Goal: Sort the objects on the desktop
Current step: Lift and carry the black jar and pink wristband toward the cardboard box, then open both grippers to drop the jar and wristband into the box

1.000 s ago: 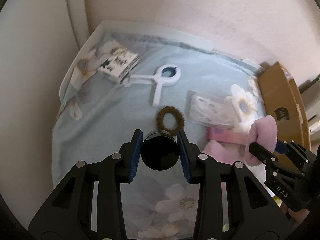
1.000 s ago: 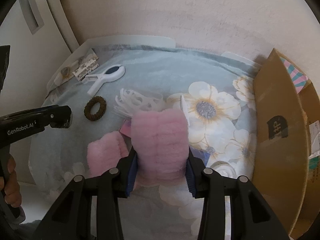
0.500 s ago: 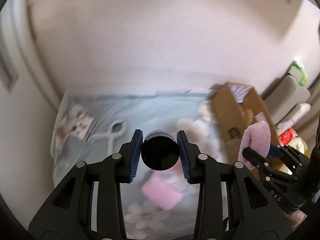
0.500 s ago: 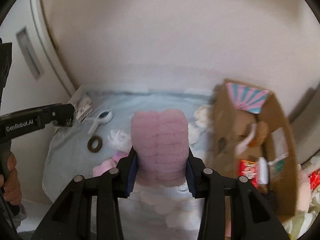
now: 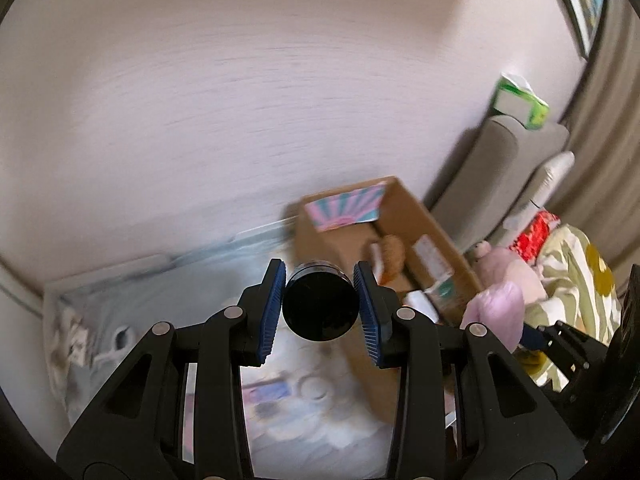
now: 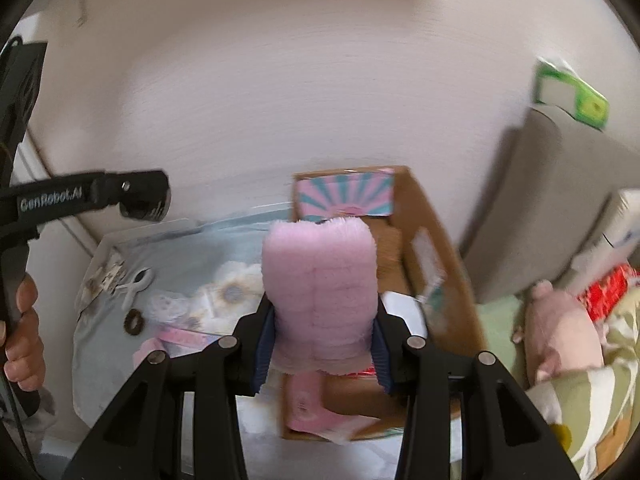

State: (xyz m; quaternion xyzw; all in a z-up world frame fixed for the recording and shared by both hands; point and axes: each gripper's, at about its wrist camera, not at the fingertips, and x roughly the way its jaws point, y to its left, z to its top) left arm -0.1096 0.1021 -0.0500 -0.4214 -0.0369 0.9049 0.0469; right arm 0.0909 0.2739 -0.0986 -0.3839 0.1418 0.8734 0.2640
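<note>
A black jar (image 5: 320, 306), round end toward the camera, sits clamped between blue fingers (image 5: 273, 312), lifted above the surface (image 6: 208, 248). A fluffy pink cloth (image 6: 322, 300) stands upright, pinched between the other pair of fingers (image 6: 264, 350), in front of the open cardboard box (image 6: 444, 280) at the right. On the flowered blue surface, far left, lie a white clip (image 6: 138, 286), a brown hair tie (image 6: 134, 322) and a clear packet (image 6: 168, 306), all blurred.

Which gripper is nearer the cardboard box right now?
Right. The right gripper, holding the pink fluffy item, is over the cardboard box; the left gripper, holding the black jar, sits beside it above the cloth.
</note>
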